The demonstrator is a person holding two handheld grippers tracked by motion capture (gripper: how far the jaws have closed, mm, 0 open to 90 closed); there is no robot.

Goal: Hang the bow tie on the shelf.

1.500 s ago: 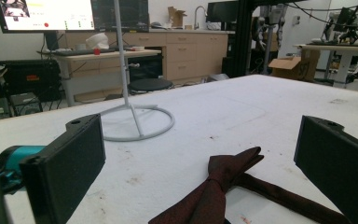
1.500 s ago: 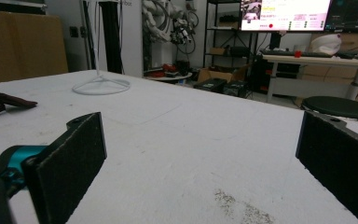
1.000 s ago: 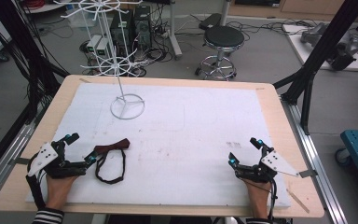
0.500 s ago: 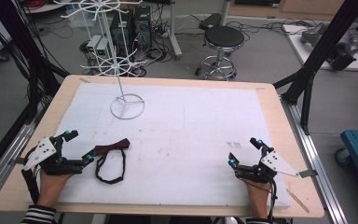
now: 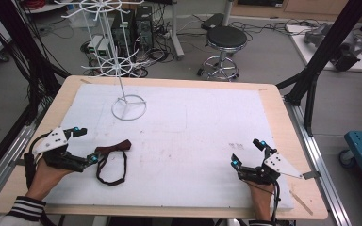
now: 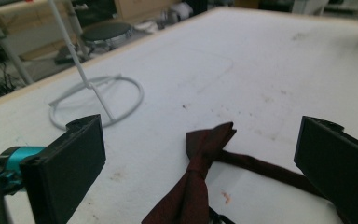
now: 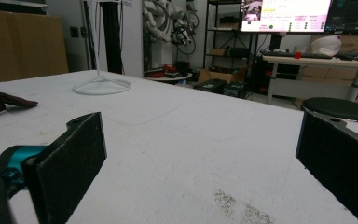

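Tongs first: left tongs (image 5: 86,146) stand wide open around the bow tie, its knot between the jaws, ungripped; right tongs (image 5: 248,153) rest open and empty, well apart. Largest is the white-padded surface (image 5: 207,122), then the white wire rack (image 5: 122,61) at its far left, then the dark red bow tie (image 5: 112,151) lying flat near the front-left. Likely step: pickup; next, close on the knot, perhaps to hang it.

Both grippers: black bodies w/ flat black rectangular jaws, teal fittings at the jaw bases, pale grey three-cornered plate on top of left gripper (image 5: 85,145) and right gripper (image 5: 248,151). Black cable trails from each. Striped black/white sleeve (image 5: 26,208) at left wrist.
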